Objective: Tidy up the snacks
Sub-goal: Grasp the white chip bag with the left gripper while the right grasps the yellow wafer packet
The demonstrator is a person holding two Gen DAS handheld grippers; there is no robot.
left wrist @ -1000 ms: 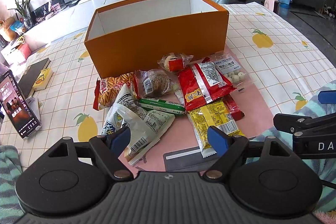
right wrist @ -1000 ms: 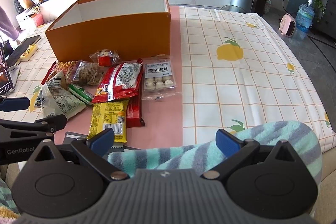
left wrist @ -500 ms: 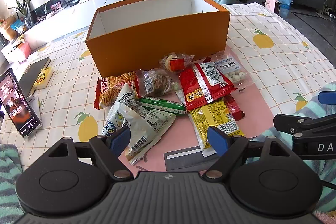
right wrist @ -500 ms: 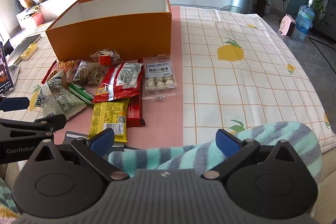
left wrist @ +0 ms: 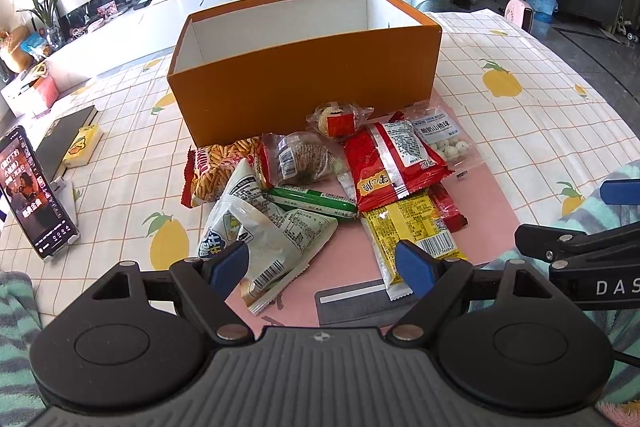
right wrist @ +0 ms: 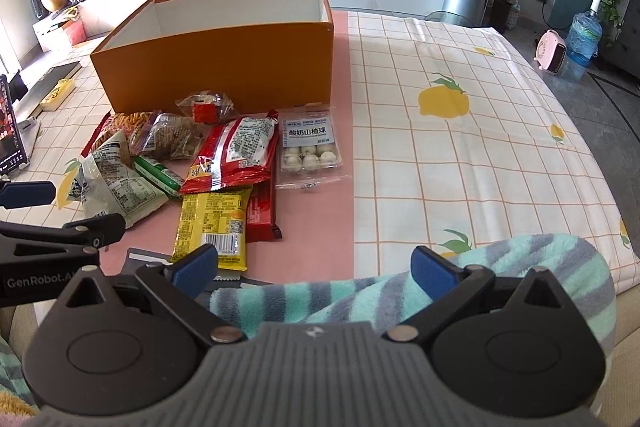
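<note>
An empty orange box (left wrist: 308, 67) (right wrist: 224, 63) stands at the back of the table. In front of it lies a heap of snacks: a red packet (left wrist: 392, 163) (right wrist: 236, 155), a yellow packet (left wrist: 412, 231) (right wrist: 212, 223), a white chip bag (left wrist: 260, 235) (right wrist: 116, 187), a green bar (left wrist: 310, 201), a clear pack of white balls (left wrist: 444, 139) (right wrist: 310, 151) and a small wrapped cake (left wrist: 336, 119). My left gripper (left wrist: 322, 265) hovers open just short of the heap. My right gripper (right wrist: 314, 273) is open near the table's front edge, over a striped sleeve (right wrist: 500, 279).
A phone on a stand (left wrist: 34, 195) and a dark book (left wrist: 66, 139) sit at the table's left edge. A dark card (left wrist: 352, 301) lies on the pink mat in front of the snacks. The lemon-print cloth (right wrist: 460, 147) stretches to the right.
Both views have shifted slightly, with the box and snacks drifting a little right in the left wrist view. Both grippers stay open and nothing on the table has moved.
</note>
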